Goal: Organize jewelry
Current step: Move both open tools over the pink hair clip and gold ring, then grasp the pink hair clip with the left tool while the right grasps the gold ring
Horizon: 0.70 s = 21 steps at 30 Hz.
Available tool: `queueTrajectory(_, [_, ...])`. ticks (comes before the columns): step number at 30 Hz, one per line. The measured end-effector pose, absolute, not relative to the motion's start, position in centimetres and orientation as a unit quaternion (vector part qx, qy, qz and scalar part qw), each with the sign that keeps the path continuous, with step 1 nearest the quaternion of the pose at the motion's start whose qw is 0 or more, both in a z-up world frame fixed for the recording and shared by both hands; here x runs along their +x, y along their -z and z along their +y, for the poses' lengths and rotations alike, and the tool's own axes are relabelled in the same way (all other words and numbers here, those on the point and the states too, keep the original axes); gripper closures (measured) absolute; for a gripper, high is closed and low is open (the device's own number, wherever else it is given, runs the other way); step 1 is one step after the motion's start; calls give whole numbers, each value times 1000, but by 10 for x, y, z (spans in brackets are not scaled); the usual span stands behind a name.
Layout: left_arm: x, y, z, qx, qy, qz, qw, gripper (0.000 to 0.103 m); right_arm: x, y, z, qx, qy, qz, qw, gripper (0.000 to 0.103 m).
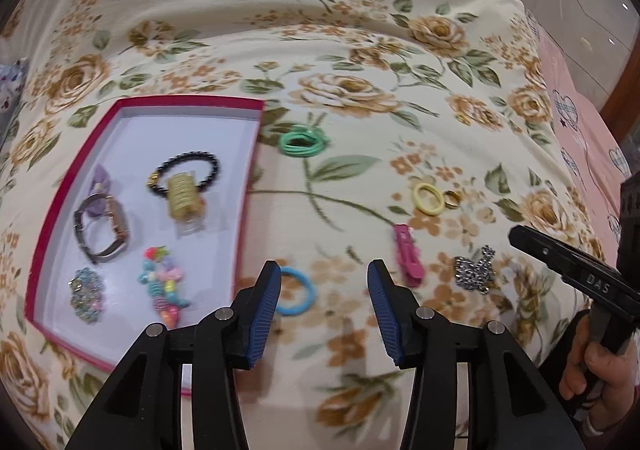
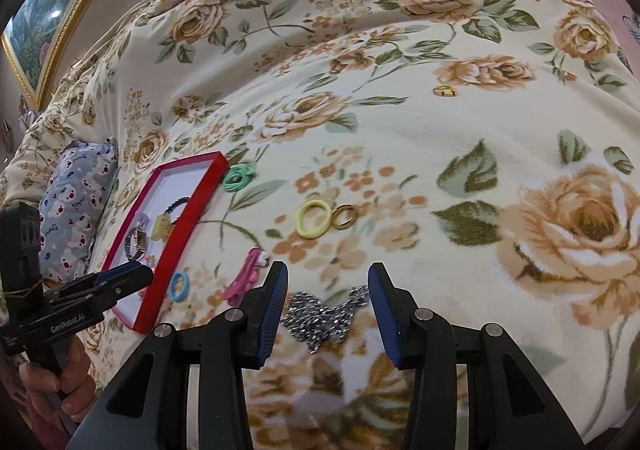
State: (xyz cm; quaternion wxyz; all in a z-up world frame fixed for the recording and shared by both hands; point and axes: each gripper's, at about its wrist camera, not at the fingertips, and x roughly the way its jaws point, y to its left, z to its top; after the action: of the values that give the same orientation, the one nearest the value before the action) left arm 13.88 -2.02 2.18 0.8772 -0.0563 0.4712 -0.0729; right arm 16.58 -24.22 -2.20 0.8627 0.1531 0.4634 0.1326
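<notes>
A red shallow box [image 1: 52,218] with a white floor lies on a floral blanket [image 1: 360,30], and everything else is placed from it. Inside it sit a black bead bracelet [image 1: 188,174], a gold hair claw [image 1: 185,199] overlapping that bracelet's ring, a wristwatch [image 1: 105,230] with a purple bow touching its far end, a sparkly brooch [image 1: 85,295] in the near corner, and a multicoloured bead piece [image 1: 163,290] beside the brooch.

Outside the box, just past its far right corner, lies a bundle of green hair ties [image 1: 304,142]. A blue hair tie [image 1: 296,291] rests just beside the box's right wall at the near end. Farther right of the box lies a pink hair clip [image 1: 408,255], then a yellow hair tie [image 1: 428,199] with a gold ring [image 1: 453,199] close beside it; whether the 2 touch is unclear. A silver rhinestone heart piece [image 1: 474,270] lies farthest right of the box. Another small yellow item [image 2: 445,91] lies well apart from the box, too small to name.

The left gripper [image 1: 324,304] hovers with its jaws spread apart, empty, the blue tie showing just behind its left finger. The right gripper [image 2: 328,306] is also spread wide and holds nothing, with the rhinestone piece [image 2: 324,316] lying between its blue pads [image 2: 276,306].
</notes>
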Motion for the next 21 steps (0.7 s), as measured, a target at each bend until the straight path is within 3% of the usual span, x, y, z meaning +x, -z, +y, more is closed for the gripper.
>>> queueTrajectory(17, [195, 28, -80, -34, 133, 513, 848, 56, 207, 47, -240, 121, -137, 481, 857, 59])
queueTrajectory(20, [206, 40, -86, -28, 129, 520, 844, 58, 215, 53, -236, 112, -136, 487, 856, 60])
queueTrajectory(21, [208, 44, -88, -26, 126, 520, 844, 64, 217, 55, -234, 108, -136, 488, 855, 60])
